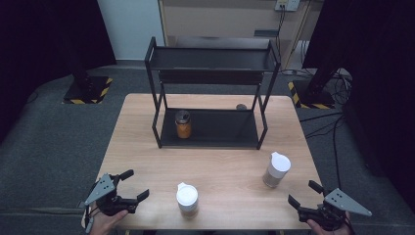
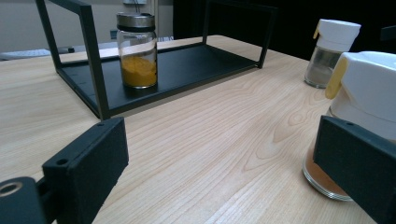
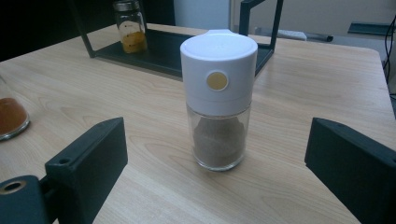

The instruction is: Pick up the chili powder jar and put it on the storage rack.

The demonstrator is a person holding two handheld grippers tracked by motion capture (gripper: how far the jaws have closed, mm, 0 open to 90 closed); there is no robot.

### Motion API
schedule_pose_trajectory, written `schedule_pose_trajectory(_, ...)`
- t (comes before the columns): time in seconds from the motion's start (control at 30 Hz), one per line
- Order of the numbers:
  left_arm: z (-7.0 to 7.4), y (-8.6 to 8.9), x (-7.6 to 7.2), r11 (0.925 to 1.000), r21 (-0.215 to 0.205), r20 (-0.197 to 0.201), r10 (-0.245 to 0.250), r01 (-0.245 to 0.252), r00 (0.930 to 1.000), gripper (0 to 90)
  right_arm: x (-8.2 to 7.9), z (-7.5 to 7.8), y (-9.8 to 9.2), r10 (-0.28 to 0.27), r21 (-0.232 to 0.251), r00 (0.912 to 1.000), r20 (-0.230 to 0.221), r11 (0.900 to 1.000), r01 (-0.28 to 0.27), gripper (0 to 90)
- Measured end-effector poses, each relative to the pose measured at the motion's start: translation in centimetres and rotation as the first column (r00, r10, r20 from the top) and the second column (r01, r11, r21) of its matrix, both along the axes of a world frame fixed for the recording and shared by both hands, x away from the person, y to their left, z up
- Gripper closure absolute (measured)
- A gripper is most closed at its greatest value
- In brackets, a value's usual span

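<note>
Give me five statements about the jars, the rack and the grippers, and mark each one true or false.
1. The jar of yellow powder stands on the lower shelf of the rack. True.
2. The left gripper holds a jar. False: its jaws are open and hold nothing.
3. Two white-capped jars stand on the table, in front of the rack. True: the near jar and the right jar.
4. The rack's top shelf holds a jar. False: it holds nothing.
5. The right gripper is shut on the right jar. False: its jaws are open, with the jar standing ahead of them.
</note>
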State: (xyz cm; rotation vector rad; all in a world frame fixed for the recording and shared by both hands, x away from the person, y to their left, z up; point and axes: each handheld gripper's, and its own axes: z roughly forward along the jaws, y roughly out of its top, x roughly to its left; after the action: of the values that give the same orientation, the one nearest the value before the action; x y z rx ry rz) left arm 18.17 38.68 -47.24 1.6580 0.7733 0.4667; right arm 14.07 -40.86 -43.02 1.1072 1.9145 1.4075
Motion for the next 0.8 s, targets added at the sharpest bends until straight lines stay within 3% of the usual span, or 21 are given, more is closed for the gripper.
schedule_pose_trajectory(0.8,-0.18,0.14,-0.03,0.9997,-0.023,0.002,-0.001,0.001,1.0000,2.3,0.14,0.25,0.24,0.004,0.001,0.9999,-0.010,1.000,-0.004,5.3)
